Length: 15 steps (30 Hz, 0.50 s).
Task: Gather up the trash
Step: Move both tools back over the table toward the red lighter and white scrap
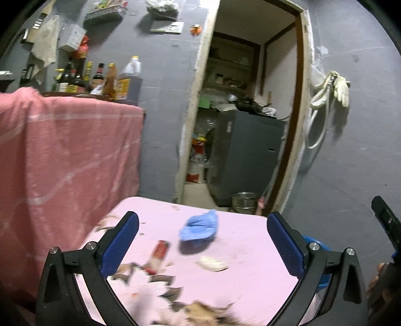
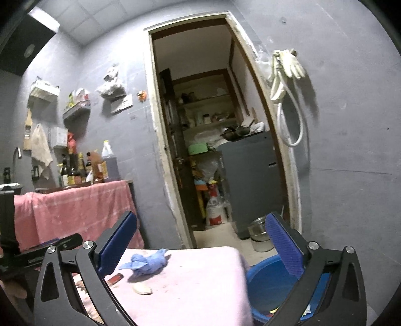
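Dim indoor light with a ceiling panel [image 2: 43, 18] glowing overhead; fisheye bends the edges, and motion blur smears scraps [image 1: 160, 278] on the surface [image 1: 238, 275].

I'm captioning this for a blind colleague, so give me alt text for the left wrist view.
The open left gripper hovers over a pink-covered table strewn with trash: a red wrapper, torn brown scraps and a pale crumpled piece, plus a blue cloth. Behind is a grey wall with an open doorway.

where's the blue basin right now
The blue basin sits low beside the pink-covered table's right edge, in the right wrist view, behind the right gripper's right finger and below the doorway.
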Tool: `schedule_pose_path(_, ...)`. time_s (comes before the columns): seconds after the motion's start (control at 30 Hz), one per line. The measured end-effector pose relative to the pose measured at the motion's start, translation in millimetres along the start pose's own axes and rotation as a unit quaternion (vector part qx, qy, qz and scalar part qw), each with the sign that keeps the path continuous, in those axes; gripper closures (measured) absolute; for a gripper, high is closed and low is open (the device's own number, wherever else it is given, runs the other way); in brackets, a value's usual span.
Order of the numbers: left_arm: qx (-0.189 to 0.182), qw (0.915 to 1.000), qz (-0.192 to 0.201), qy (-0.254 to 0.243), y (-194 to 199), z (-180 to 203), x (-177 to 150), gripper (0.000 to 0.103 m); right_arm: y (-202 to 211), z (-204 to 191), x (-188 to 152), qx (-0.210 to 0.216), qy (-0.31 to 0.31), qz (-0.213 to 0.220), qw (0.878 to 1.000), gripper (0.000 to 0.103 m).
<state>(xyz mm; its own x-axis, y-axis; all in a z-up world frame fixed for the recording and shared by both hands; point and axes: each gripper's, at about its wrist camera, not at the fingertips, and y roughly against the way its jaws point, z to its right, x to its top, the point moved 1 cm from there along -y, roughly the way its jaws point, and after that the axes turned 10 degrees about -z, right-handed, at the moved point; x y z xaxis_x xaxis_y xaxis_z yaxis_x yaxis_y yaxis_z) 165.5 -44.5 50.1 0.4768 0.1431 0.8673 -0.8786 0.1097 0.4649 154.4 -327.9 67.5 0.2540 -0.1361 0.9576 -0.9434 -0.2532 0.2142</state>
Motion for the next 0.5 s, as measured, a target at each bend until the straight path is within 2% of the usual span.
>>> schedule_pose_path(0.33,0.044,0.9985,-0.03,0.016,-1,-55,-25,0.003,-35,-41,-18,0.033,0.032,-0.056,0.997,0.0)
schedule_pose_path(0.5,0.044,0.9968,-0.065,0.017,-17,-76,-32,0.003,-55,-52,-31,0.031,0.047,-0.092,0.994,0.0)
